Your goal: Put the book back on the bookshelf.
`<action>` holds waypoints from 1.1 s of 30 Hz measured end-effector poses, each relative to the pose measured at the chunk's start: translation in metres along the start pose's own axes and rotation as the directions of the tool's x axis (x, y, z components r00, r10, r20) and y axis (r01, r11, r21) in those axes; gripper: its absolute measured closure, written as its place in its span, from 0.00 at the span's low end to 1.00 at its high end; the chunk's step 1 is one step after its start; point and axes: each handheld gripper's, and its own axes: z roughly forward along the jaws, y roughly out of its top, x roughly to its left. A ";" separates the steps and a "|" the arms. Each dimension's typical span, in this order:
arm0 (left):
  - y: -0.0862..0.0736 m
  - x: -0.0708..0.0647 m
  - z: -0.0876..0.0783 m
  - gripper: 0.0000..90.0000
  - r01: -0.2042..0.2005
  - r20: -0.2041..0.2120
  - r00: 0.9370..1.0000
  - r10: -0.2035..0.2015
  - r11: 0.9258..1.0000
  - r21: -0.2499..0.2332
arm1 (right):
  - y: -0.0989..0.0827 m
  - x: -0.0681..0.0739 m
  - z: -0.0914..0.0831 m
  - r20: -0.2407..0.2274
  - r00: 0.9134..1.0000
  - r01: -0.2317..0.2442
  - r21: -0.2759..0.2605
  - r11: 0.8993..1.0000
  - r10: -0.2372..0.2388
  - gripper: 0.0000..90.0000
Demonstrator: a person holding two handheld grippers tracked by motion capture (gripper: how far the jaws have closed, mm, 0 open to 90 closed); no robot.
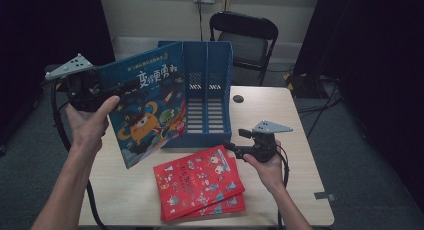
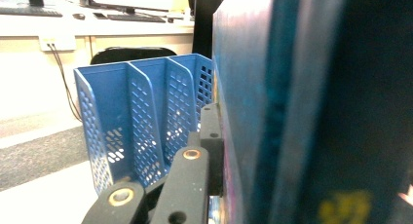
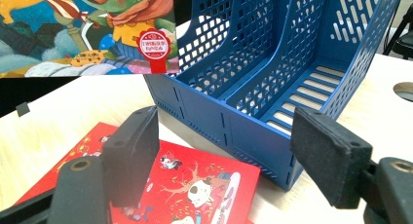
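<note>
A blue picture book (image 1: 150, 100) with a cartoon monster cover hangs tilted above the table's left half, in front of the blue file rack (image 1: 207, 90). My left gripper (image 1: 107, 90) is shut on its left edge; in the left gripper view one jaw presses flat against the book (image 2: 272, 112) and the other is hidden behind it. Two red books (image 1: 197, 182) lie stacked on the table in front of the rack. My right gripper (image 1: 234, 151) stands open just over their top right corner, with nothing between its fingers (image 3: 131, 151). The rack's (image 3: 272, 73) slots are empty.
The wooden table (image 1: 295, 140) has a round cable hole (image 1: 238, 98) behind the rack. A black folding chair (image 1: 245, 35) stands at the far side. Dark curtains flank the scene. A small tape mark (image 1: 324, 195) sits at the table's right front edge.
</note>
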 end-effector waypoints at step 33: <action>-0.006 0.027 0.062 0.93 0.070 -0.218 0.973 -0.074 0.997 -0.027 | -0.005 0.000 0.005 -0.004 1.000 0.001 0.039 0.999 -0.001 0.29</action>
